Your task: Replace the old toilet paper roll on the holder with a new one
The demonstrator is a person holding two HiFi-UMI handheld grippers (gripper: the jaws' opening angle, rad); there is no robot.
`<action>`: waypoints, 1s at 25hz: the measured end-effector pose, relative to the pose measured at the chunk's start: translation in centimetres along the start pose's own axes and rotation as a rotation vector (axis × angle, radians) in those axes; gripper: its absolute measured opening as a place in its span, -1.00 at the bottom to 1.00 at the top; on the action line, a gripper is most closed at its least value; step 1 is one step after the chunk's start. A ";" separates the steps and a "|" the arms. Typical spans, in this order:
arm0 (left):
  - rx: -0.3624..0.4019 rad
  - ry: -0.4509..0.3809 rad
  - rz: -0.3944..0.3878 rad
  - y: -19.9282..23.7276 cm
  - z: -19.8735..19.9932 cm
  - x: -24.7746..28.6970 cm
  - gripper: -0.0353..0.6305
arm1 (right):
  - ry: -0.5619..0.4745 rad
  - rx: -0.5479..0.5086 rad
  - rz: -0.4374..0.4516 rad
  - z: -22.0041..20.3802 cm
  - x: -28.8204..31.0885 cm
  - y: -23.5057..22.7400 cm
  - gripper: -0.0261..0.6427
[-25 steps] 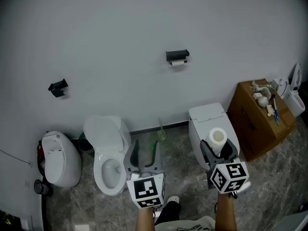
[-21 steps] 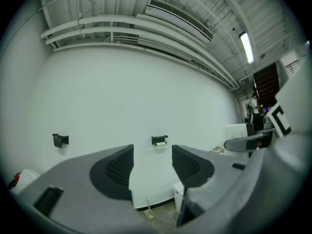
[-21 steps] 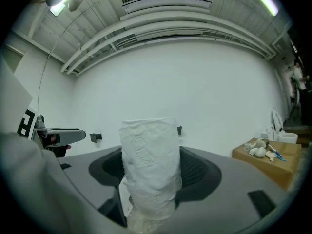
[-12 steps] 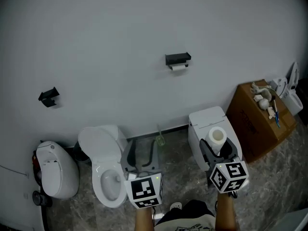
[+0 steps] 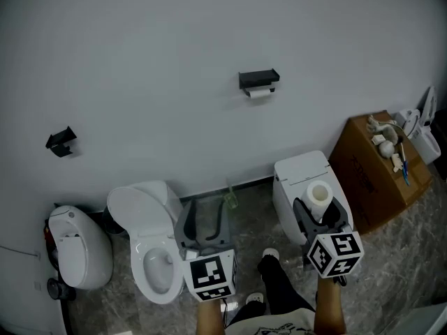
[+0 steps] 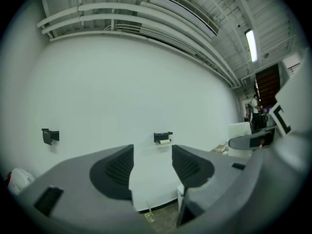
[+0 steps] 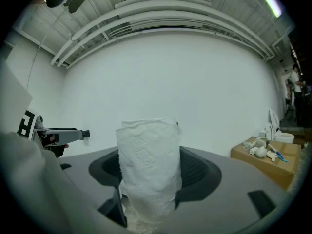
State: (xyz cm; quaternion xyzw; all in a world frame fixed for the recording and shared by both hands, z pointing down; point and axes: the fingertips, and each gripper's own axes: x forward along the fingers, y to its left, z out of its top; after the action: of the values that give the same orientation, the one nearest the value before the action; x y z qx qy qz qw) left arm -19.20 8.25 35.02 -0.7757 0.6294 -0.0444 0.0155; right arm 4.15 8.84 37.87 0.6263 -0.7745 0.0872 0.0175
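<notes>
One new roll [image 5: 319, 196] sits clamped between right gripper [image 5: 322, 211] fingers; left gripper [image 5: 207, 222] fingers apart, empty; holder [image 5: 258, 79] at twelve o'clock, well apart.

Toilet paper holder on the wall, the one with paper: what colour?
Black wall-mounted holder, with a small white roll under it. The head view shows it best.

New roll [image 5: 319, 195]: white, embossed, cardboard core up, standing upright and clamped between the jaws of the right gripper [image 5: 320, 204]. Holder [image 5: 258, 79]: black, wall-mounted, well apart from the new roll. Old roll [image 5: 259, 93]: thin white remnant hanging just beneath the holder.
</notes>
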 end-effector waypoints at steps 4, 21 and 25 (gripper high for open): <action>-0.003 0.006 0.018 0.1 0.0 3.1 -0.21 | 0.004 0.002 0.020 0.4 3.2 -1.0 0.02; 0.036 0.007 0.072 -1.9 2.5 20.6 -0.21 | -0.036 0.002 0.093 6.1 19.2 -9.6 0.02; 0.044 0.003 0.083 -2.5 3.0 24.4 -0.21 | -0.040 -0.002 0.104 7.1 22.5 -11.8 0.02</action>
State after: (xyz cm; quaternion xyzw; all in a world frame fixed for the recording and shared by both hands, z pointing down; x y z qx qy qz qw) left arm -11.49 -15.22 33.41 -0.7483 0.6599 -0.0586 0.0333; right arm 11.35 -16.35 35.31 0.5867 -0.8064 0.0746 -0.0020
